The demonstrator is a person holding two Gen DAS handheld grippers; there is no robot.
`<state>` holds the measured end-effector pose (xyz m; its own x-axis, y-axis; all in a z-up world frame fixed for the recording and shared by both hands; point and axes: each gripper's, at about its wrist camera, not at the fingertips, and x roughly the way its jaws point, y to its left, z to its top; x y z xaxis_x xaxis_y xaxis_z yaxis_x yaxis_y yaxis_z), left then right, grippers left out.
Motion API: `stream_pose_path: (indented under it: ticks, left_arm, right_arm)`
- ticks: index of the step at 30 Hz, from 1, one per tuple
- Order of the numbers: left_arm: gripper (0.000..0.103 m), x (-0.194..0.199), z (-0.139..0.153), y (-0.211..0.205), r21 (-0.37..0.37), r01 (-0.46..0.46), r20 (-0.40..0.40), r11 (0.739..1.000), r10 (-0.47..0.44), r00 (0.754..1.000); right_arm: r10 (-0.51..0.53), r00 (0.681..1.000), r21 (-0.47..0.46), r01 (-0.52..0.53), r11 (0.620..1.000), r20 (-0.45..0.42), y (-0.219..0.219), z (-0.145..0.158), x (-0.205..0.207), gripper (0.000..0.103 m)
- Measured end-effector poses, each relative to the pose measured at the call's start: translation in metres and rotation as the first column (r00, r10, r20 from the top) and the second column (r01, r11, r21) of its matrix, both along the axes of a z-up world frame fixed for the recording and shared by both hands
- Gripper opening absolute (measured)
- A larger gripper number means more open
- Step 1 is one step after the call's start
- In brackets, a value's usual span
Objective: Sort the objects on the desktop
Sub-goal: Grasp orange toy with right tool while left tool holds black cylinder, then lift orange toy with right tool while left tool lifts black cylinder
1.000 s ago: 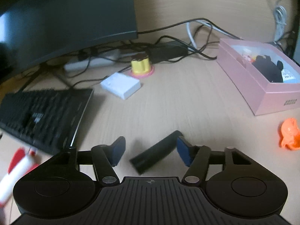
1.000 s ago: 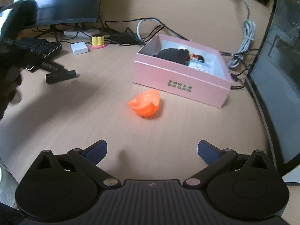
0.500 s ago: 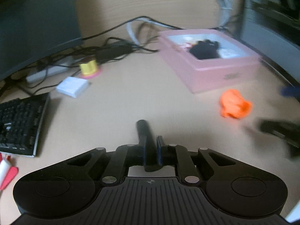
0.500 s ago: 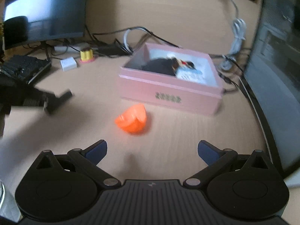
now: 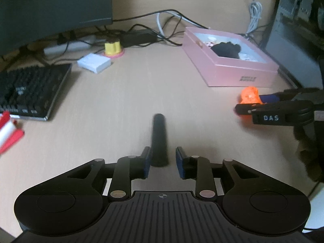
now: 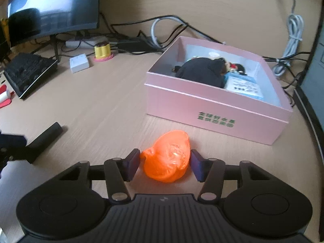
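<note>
Pink box [image 6: 212, 109] contents partly hidden under a black item [image 6: 200, 74].

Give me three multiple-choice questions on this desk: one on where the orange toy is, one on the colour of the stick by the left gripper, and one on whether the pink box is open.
1. Where is the orange toy?
A) inside the pink box
B) on the desk, between the fingers of the right gripper
C) held up in the air

2. What colour is the stick between the fingers of the left gripper?
A) white
B) black
C) red

3. What state is the pink box in?
A) open-topped, with items inside
B) closed with a lid
C) tipped on its side

Answers:
1 B: the toy rests on the wood in front of the box, with a blue pad on either side.
2 B: the stick is dark black against the pale desk.
3 A: there is no lid, and a black item and a blue packet show inside.
</note>
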<state>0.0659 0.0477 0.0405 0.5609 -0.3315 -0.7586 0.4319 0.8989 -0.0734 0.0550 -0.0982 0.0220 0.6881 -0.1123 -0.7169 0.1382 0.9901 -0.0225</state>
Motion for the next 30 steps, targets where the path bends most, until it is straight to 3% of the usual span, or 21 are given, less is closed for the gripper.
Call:
stream_pose_path:
  ticks: [7,10,13,15,16,21,25,30]
  left_arm:
    - [0.036,-0.008,-0.004,-0.020,-0.054,0.075,-0.042,0.996,-0.077,0.996]
    - [0.043,-0.013,-0.001,-0.031,-0.073,0.121,-0.038,0.990,-0.124,0.992]
    - [0.065,-0.018,0.005,-0.032,-0.052,0.150,0.014,0.987,-0.149,0.989]
    - [0.089,-0.017,0.008,-0.027,-0.022,0.145,0.065,0.989,-0.144,0.988]
    - [0.093,-0.013,0.009,-0.025,-0.008,0.144,0.083,0.990,-0.143,0.986]
    - [0.096,0.024,0.000,-0.027,0.062,0.214,0.110,0.975,-0.219,0.969]
    - [0.096,0.050,-0.008,-0.040,-0.001,0.269,0.075,0.963,-0.268,0.961]
    - [0.097,0.068,-0.021,-0.062,-0.027,0.318,0.010,0.948,-0.318,0.948]
  right_arm:
    - [-0.020,1.000,0.029,0.021,0.999,-0.008,-0.006,0.003,-0.023,0.054]
    - [-0.042,0.999,0.034,0.043,0.999,-0.011,-0.010,0.003,-0.030,0.054]
    - [-0.059,0.998,0.038,0.059,0.998,-0.012,-0.011,0.003,-0.037,0.054]
    - [-0.067,0.998,0.041,0.067,0.997,-0.012,-0.012,0.003,-0.041,0.054]
    - [-0.070,0.997,0.044,0.070,0.997,-0.013,-0.012,0.003,-0.043,0.054]
    - [-0.069,0.998,0.054,0.070,0.996,-0.006,-0.010,0.009,-0.053,0.054]
    - [-0.087,0.996,0.057,0.088,0.995,-0.015,-0.009,0.011,-0.059,0.054]
    - [-0.113,0.993,0.048,0.115,0.992,-0.039,-0.012,0.011,-0.067,0.054]
